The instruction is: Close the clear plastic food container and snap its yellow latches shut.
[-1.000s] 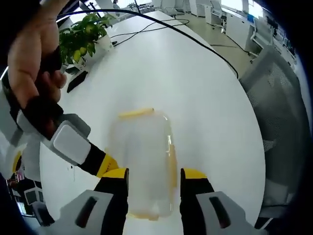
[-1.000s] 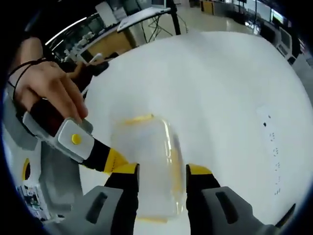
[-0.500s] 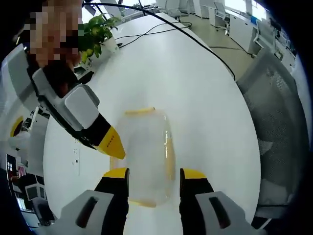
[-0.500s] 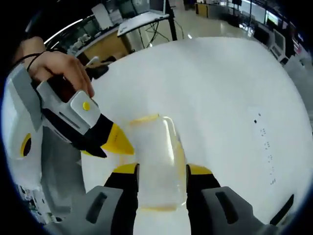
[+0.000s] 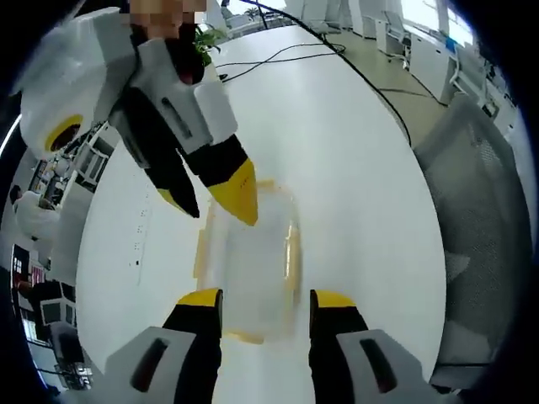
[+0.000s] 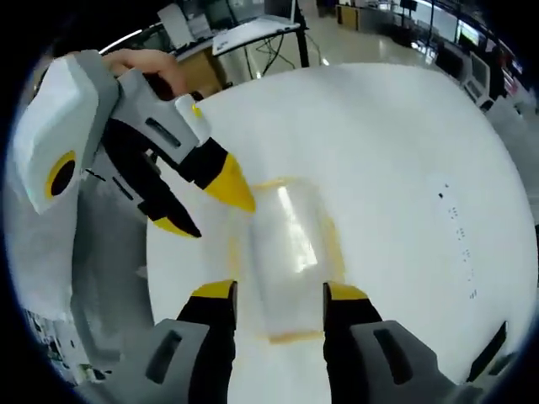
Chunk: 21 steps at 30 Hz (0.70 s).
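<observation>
One clear plastic food container (image 5: 248, 257) with yellow latches (image 5: 292, 257) along its edges lies on the white table (image 5: 354, 168), and two grippers work over it. The left gripper (image 5: 265, 307) is spread wide, the container's near end lying between its yellow-tipped fingers (image 5: 200, 300). The right gripper (image 6: 278, 295), likewise wide, straddles the container's near end (image 6: 290, 244).

1. In the left gripper view, the right gripper (image 5: 221, 195) now stands over the far left corner of the clear container (image 5: 248, 265); earlier it sat low beside the container's left side.
2. In the right gripper view, the left gripper (image 6: 210, 204) likewise has risen to the container's (image 6: 290, 252) far left corner.
</observation>
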Available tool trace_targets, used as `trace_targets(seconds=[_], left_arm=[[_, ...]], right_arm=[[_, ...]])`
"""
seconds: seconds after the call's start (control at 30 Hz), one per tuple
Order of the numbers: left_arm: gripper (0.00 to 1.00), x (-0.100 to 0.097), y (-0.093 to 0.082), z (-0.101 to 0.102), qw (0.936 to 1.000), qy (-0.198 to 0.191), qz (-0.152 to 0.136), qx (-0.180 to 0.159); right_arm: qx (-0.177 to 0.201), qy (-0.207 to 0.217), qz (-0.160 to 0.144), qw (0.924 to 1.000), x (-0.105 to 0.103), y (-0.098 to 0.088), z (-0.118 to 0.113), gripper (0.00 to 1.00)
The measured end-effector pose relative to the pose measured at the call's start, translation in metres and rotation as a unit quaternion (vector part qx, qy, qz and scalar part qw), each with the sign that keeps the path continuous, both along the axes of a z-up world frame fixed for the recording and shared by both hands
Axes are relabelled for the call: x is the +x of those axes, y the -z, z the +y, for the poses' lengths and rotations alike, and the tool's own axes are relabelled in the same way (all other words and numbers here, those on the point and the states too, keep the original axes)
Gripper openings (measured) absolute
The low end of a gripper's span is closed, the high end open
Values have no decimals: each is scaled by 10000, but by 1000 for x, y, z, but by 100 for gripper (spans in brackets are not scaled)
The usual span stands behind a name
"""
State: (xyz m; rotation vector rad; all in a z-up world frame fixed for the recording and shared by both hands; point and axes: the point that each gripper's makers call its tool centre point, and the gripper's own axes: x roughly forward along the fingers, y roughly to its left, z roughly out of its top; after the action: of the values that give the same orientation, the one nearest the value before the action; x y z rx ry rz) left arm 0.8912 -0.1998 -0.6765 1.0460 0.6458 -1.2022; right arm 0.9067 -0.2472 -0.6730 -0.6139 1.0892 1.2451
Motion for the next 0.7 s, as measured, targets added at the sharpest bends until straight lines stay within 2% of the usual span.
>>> trace_targets(seconds=[0.1, 0.2, 0.3, 0.43, 0.7], left_arm=[[34, 3, 1, 4, 9998, -157, -7, -142], [34, 6, 4, 10, 9994, -245, -69, -213], [35, 9, 4, 13, 9989, -344, -146, -284], [37, 13, 6, 16, 9972, -598, -37, -457], [40, 21, 10, 20, 9931, -935, 69, -702]], right_arm=[[22, -32, -151, 9999, -3, 3, 0, 37], [-94, -80, -471, 9988, 1, 7, -4, 37], [-28, -8, -462, 9989, -3, 7, -4, 39], [110, 43, -442, 9990, -11, 9, -3, 43], [311, 358, -693, 9965, -10, 13, -9, 45]])
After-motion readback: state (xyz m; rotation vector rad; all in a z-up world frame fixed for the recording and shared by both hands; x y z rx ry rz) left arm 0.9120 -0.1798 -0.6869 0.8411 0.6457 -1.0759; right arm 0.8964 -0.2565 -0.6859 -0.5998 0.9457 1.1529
